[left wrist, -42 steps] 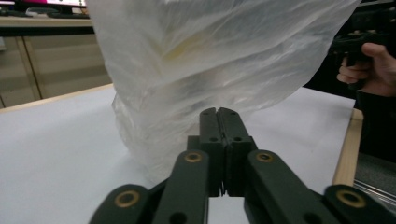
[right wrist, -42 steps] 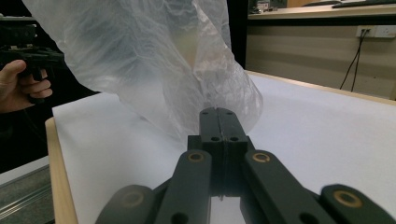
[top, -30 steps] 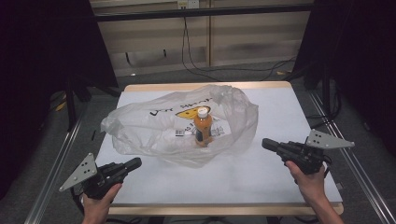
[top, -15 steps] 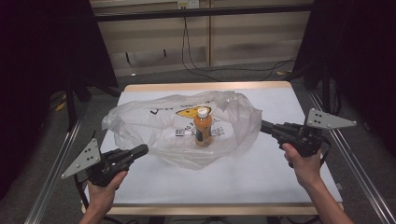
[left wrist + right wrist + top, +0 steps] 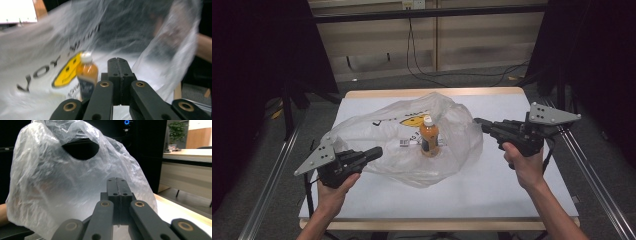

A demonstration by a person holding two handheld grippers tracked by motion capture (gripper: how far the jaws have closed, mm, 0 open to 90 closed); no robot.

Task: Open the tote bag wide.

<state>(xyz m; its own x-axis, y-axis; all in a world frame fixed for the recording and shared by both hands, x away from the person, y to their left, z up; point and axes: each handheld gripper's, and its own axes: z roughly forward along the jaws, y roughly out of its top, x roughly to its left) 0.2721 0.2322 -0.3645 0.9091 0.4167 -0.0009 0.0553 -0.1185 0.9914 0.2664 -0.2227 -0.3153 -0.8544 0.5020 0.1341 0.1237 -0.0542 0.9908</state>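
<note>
An orange bottle [image 5: 429, 136] is seen upright inside a clear plastic bag [image 5: 459, 140] at the middle of the table [image 5: 512, 185]. The left gripper [image 5: 376, 151] and right gripper [image 5: 480, 122] are held beside the bag, jaws pressed together, empty.

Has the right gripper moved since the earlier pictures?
Yes. The right gripper went up the picture, away from the table's near edge, toward the bag.

The bag [image 5: 62, 50] and bottle [image 5: 87, 75] are blurred in the left gripper view.
</note>
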